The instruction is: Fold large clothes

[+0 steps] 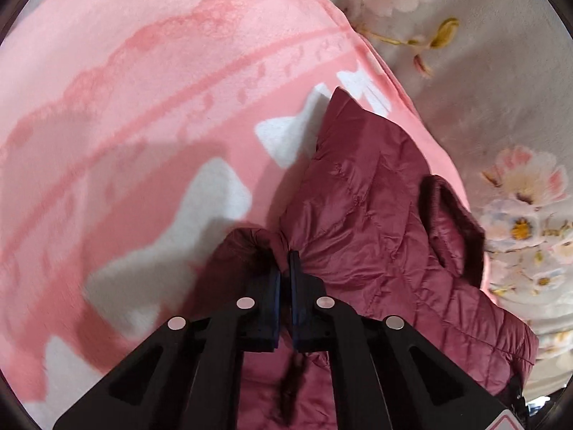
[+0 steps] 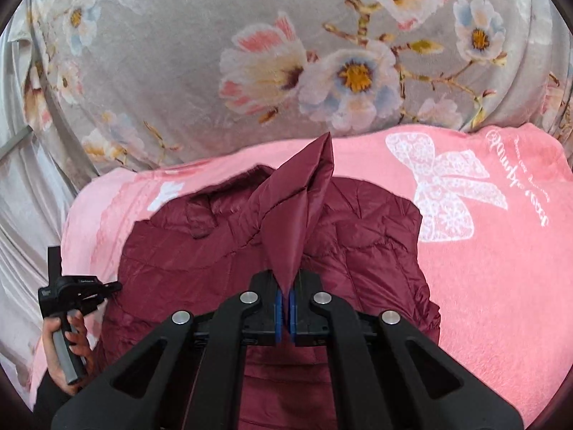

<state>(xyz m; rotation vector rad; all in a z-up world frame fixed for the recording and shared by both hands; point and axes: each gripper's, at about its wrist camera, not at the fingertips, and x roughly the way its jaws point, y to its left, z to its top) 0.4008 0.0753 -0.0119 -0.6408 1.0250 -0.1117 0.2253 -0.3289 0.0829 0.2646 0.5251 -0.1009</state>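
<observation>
I see a grey flowered blanket [image 2: 186,82] filling the top of the right wrist view and the right edge of the left wrist view, and on it lies a pink blanket [image 2: 501,268] with a white lace bow printed toward the right of the frame. On the pink blanket, in the middle of the right wrist view, sits the dark red quilted jacket [image 2: 358,236], puffy and creased; in the left wrist view it runs from the centre down to the lower right, with a dark cuff opening [image 1: 454,225] at its right side. My right gripper [image 2: 285,299] has its fingers pressed together on a peak of smooth dark red jacket cloth that rises to a point at the centre of the frame, above the rest of the jacket. My left gripper [image 1: 284,268] also has its fingers closed, pinching a bunched fold of the jacket at the lower centre of its view. At the lower left of the right wrist view I see the left hand [image 2: 68,344] around the grey handle of that gripper, at the jacket's left edge.
</observation>
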